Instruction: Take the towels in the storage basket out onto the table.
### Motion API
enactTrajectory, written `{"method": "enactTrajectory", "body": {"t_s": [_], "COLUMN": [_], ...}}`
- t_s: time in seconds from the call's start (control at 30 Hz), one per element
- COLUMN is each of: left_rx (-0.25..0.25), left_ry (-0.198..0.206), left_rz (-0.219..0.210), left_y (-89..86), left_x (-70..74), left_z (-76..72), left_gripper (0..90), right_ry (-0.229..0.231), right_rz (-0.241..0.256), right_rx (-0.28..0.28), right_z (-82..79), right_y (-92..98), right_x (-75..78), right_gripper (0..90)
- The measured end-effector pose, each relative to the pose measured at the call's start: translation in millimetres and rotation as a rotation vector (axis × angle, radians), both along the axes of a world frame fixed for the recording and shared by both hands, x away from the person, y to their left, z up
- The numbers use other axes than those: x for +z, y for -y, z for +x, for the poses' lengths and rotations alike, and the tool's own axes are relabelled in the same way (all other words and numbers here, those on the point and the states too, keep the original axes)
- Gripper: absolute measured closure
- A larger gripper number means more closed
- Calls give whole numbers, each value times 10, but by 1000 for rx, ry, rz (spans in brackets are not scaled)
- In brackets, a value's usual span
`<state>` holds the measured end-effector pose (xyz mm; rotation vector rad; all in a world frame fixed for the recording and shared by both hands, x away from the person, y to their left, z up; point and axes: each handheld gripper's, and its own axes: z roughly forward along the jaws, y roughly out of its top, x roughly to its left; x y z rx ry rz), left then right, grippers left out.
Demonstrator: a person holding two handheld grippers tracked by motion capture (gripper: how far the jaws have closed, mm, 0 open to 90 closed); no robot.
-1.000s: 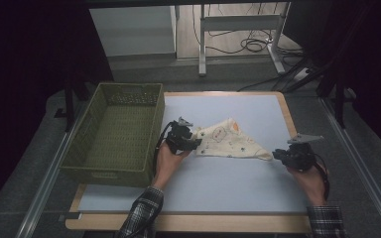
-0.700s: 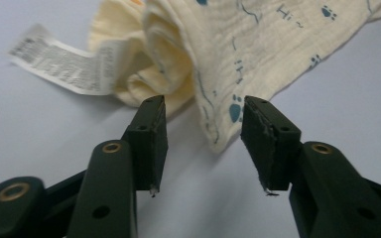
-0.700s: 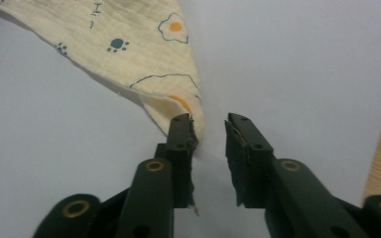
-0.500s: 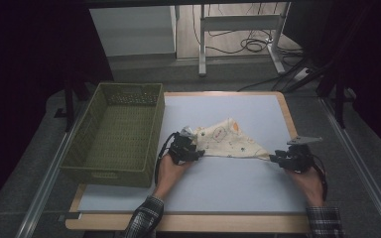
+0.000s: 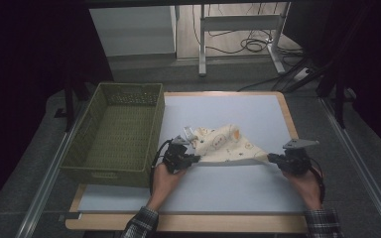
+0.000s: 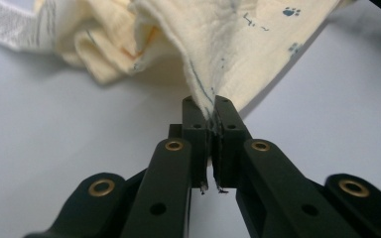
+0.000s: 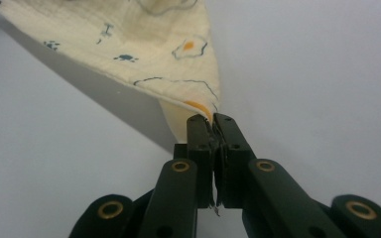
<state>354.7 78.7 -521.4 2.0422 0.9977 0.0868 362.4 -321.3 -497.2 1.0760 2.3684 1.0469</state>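
Note:
A cream cloth (image 5: 225,144) printed with small blue and orange figures lies stretched on the pale blue table top (image 5: 228,188). My left gripper (image 5: 194,159) is shut on the cloth's left corner, and the fabric (image 6: 238,54) rises from between its closed jaws in the left gripper view. At the right, my right gripper (image 5: 270,157) is shut on the opposite corner, where the cloth (image 7: 144,44) fans out taut from its jaws. The cloth's front edge runs almost straight between the two grippers. Its far part is bunched, with a white label strip (image 5: 187,132) at the upper left.
An olive green woven basket (image 5: 116,131) stands along the table's left side, close to my left gripper. A wooden rim (image 5: 287,116) borders the table. Beyond the far edge are a desk frame (image 5: 238,25) and cables on the floor.
Both grippers have drawn toward the table's near side and apart, pulling the cloth's front edge taut. Each stays shut on its corner.

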Motion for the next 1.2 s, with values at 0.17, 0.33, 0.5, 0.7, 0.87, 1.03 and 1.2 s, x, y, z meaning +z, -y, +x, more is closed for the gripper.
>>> {"method": "enactTrajectory", "body": {"t_s": [0.17,0.33,0.5,0.7,0.87,1.03,1.2], "left_rx": [-10,-17,-14,34,39,25,1], "left_ry": [-15,-41,-49,29,90,96,90], "left_rz": [13,28,40,59,89,114,123], "left_y": [-65,-163,-243,-184,-33,84,235], "left_x": [0,-54,-144,-24,80,139,239], "left_z": [-260,-499,-684,-621,-411,-141,172], "left_gripper": [845,829,716,433,363,481,594], "right_ry": [18,28,-4,-6,11,-1,-12], "right_rz": [-1,-8,-15,-13,-5,13,22], "right_rx": [49,94,125,120,103,91,87], "right_z": [-206,-422,-645,-715,-565,-277,-32], "right_y": [-38,-85,-95,-43,-50,-138,-241], "right_x": [63,86,59,111,187,115,51], "right_gripper": [864,864,855,738,722,744,773]}}
